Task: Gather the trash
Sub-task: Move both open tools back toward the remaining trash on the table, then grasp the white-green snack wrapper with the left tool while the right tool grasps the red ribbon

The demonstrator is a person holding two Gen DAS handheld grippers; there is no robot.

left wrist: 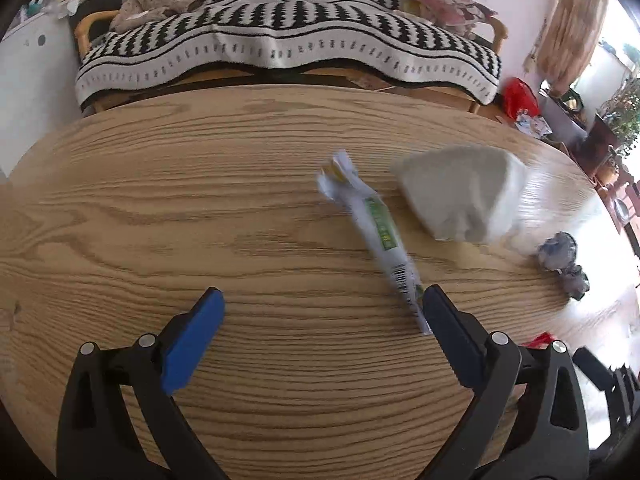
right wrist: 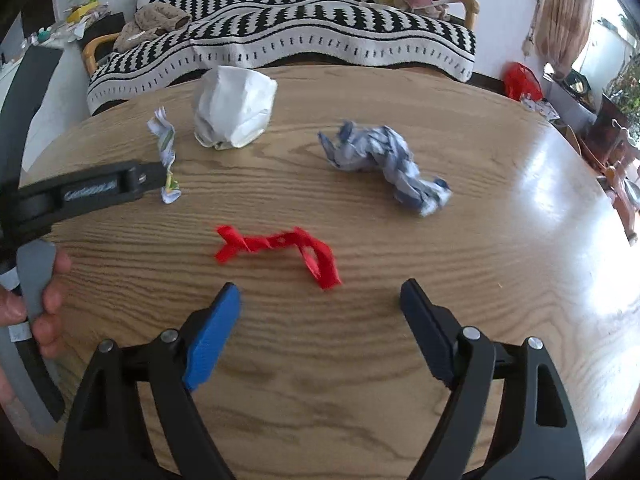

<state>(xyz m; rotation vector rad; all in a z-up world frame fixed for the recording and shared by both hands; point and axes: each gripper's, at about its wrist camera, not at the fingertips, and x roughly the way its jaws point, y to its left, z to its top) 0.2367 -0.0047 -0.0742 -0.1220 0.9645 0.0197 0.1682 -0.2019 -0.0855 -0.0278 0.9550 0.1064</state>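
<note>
Several pieces of trash lie on an oval wooden table [left wrist: 160, 208]. A twisted white-and-green wrapper [left wrist: 376, 232] lies just ahead of my open left gripper [left wrist: 322, 300], its near end beside the right finger. It also shows in the right wrist view [right wrist: 166, 152]. A crumpled white paper bag [left wrist: 464, 192] [right wrist: 234, 106] sits beyond it. A blue-white crumpled wrapper [left wrist: 560, 258] [right wrist: 384, 164] lies to the right. A red twisted strip [right wrist: 280, 250] lies just ahead of my open right gripper [right wrist: 320, 296], slightly left of centre.
A sofa with a black-and-white throw [left wrist: 288, 40] stands behind the table [right wrist: 480, 280]. My left gripper's body and the hand holding it [right wrist: 44, 276] show at the left edge of the right wrist view. A red bag [right wrist: 520, 80] sits on the floor far right.
</note>
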